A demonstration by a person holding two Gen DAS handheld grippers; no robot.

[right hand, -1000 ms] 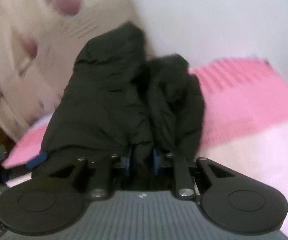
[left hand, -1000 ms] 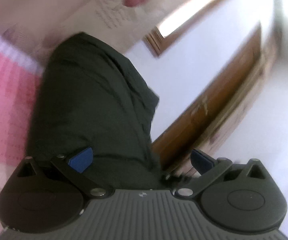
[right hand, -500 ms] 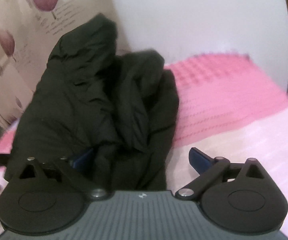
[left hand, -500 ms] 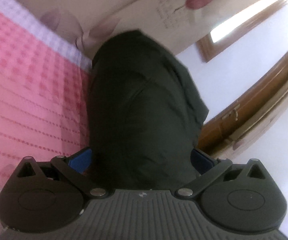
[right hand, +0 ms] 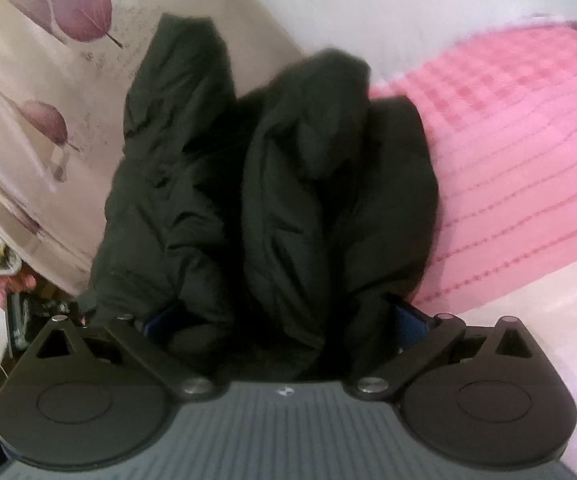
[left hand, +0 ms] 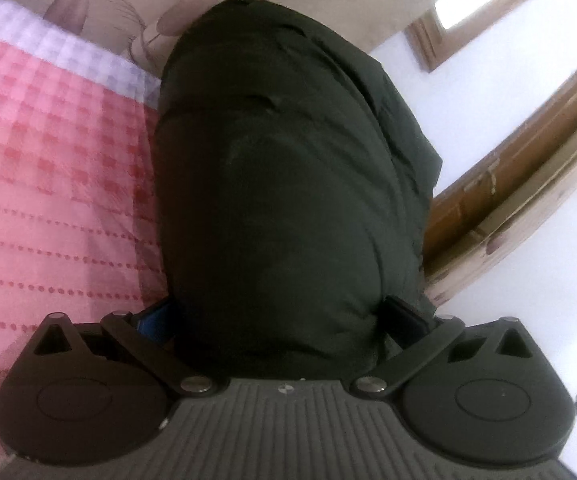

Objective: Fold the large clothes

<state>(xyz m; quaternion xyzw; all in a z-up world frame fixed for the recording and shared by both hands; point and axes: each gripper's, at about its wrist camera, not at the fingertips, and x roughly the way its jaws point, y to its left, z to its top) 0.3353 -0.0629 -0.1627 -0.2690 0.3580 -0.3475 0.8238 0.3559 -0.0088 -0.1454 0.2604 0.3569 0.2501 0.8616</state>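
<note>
A bulky dark padded jacket (left hand: pixel 288 184) fills the middle of the left wrist view, lying on the pink checked bedspread (left hand: pixel 48 168). My left gripper (left hand: pixel 280 320) stands wide open with a thick fold of the jacket bulging between its blue pads (left hand: pixel 154 320). In the right wrist view the same jacket (right hand: pixel 272 200) is bunched in deep folds. My right gripper (right hand: pixel 280 324) is also wide open, with jacket folds lying between its fingers. Most of each fingertip is hidden by cloth.
A leaf-print curtain (right hand: pixel 40 92) hangs behind the jacket. White wall and a wooden door frame (left hand: pixel 508 184) lie to the right in the left wrist view. A person's hand (right hand: pixel 8 280) shows at the right wrist view's left edge. The pink bedspread (right hand: pixel 520 160) extends right.
My right gripper was shut on the jacket a second ago and has opened wide. Both grippers have pushed in closer, so jacket folds now sit deeper between the open fingers.
</note>
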